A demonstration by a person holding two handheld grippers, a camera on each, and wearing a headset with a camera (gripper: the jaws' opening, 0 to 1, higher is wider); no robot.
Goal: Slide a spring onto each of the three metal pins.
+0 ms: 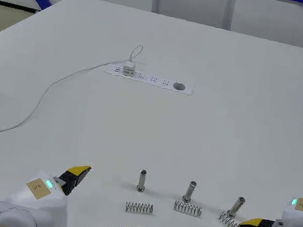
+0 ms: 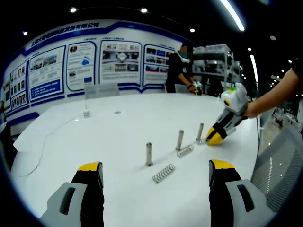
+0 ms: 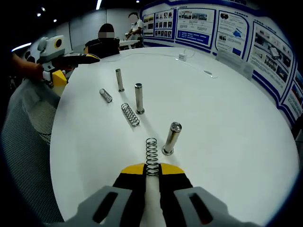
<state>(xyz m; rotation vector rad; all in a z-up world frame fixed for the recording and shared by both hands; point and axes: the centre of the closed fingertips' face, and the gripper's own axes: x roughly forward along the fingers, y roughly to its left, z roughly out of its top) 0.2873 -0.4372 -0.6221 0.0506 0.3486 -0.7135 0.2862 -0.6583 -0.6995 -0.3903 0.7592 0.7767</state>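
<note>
Right claw [image 3: 151, 172] pinches one spring [image 3: 151, 153] of three, left claw [image 2: 155, 166] gapes, three pins [image 1: 190, 191] upright.

Head view above table [image 1: 221, 149], gripper views low, facing each other, sharing pins [image 1: 190, 190]

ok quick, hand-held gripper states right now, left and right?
Left hand-held gripper: open, holding nothing.
Right hand-held gripper: shut on the end of a spring lying beside a metal pin.
</note>
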